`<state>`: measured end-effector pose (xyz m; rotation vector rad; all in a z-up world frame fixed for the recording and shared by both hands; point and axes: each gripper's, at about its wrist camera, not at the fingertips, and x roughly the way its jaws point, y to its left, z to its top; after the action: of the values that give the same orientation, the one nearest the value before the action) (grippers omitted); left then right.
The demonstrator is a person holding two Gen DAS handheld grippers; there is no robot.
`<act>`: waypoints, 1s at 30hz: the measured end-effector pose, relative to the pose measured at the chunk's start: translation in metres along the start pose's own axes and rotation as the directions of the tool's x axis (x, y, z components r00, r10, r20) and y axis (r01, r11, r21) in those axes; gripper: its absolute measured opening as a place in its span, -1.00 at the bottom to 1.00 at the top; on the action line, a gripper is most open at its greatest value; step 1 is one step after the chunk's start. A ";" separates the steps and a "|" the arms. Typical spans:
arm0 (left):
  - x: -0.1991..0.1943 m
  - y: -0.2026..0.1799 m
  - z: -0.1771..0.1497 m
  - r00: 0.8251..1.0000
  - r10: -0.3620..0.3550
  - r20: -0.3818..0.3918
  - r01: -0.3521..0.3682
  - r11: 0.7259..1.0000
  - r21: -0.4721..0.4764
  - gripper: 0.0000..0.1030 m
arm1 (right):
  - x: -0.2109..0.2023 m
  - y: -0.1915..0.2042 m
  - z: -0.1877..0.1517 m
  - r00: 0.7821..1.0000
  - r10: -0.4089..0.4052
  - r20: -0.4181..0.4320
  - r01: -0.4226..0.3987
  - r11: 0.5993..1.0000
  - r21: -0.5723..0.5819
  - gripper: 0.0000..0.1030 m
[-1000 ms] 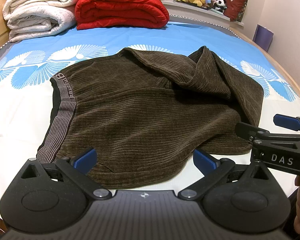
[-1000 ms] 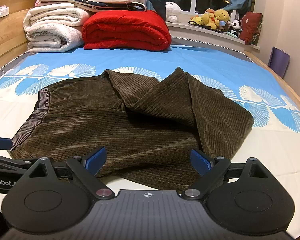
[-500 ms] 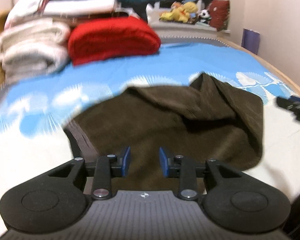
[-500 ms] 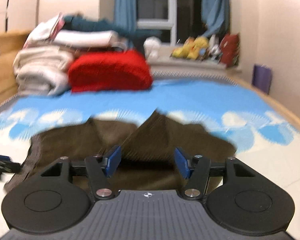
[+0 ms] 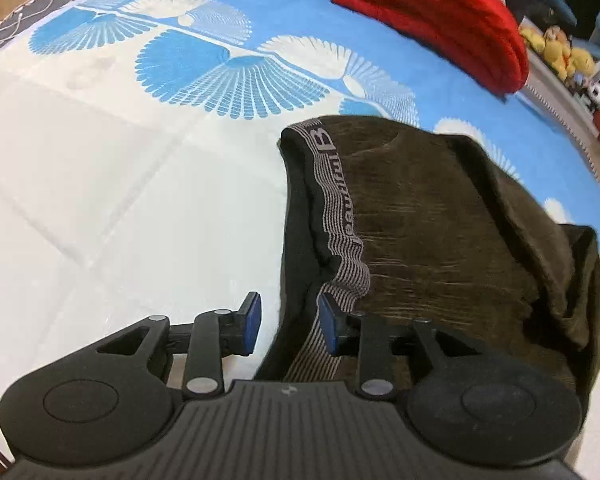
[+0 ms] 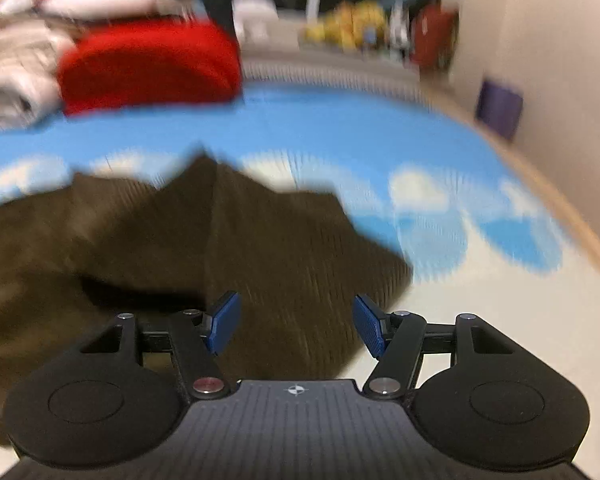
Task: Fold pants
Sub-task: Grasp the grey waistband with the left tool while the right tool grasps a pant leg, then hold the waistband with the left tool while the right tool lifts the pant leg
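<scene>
Right now the brown corduroy pants (image 5: pixel 440 216) lie bunched on the bed sheet (image 5: pixel 120 200), waistband (image 5: pixel 340 216) toward the left side and the legs doubled back over the seat in loose folds.

At the near corner of that waistband, the left gripper (image 5: pixel 286 326) is part open, its jaws having just widened a little. The striped elastic and the dark inner edge of the pants run into the gap between them. The right-hand pad (image 5: pixel 328 330) sits against the fabric, while the other stands clear over bare sheet, so nothing is pinched yet.

Blur smears the right wrist view. The right gripper (image 6: pixel 296 326) hovers over the leg end of the pants (image 6: pixel 280 248) with its jaws about halfway apart, also just widened, and empty; cloth lies below them, not between the pads.

Likely trouble comes from the left side first. If the jaws close where they are, they may catch only the top layer of the waistband, and the layer beneath would then sag and spoil the fold. They might also nip the sheet along with the elastic and drag it up.

On the right, the legs are heaped unevenly, so a grab into the middle of that pile could lift one leg alone or a random crease. Lifting the two ends unevenly would twist the garment rather than flatten it.
</scene>
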<state>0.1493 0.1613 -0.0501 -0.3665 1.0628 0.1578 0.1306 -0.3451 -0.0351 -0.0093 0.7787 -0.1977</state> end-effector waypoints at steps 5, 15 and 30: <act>0.021 -0.025 0.008 0.999 -0.019 -0.035 0.021 0.998 0.064 0.39 | 0.034 0.006 -0.004 0.992 0.039 -0.122 -0.042 0.999 -0.027 0.54; 0.069 -0.038 -0.001 0.983 0.113 -0.143 -0.089 0.982 0.164 0.62 | 0.066 0.052 -0.001 0.988 0.045 -0.149 -0.079 0.969 -0.234 0.63; 0.044 -0.038 -0.021 0.998 0.046 -0.052 -0.029 0.955 0.295 -0.40 | 0.020 -0.009 0.025 0.990 -0.131 -0.050 0.130 0.991 -0.018 -0.83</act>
<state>0.1650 0.1165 -0.0897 -0.0823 1.1324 0.0213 0.1606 -0.3588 -0.0303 -0.0689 0.8313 -0.3173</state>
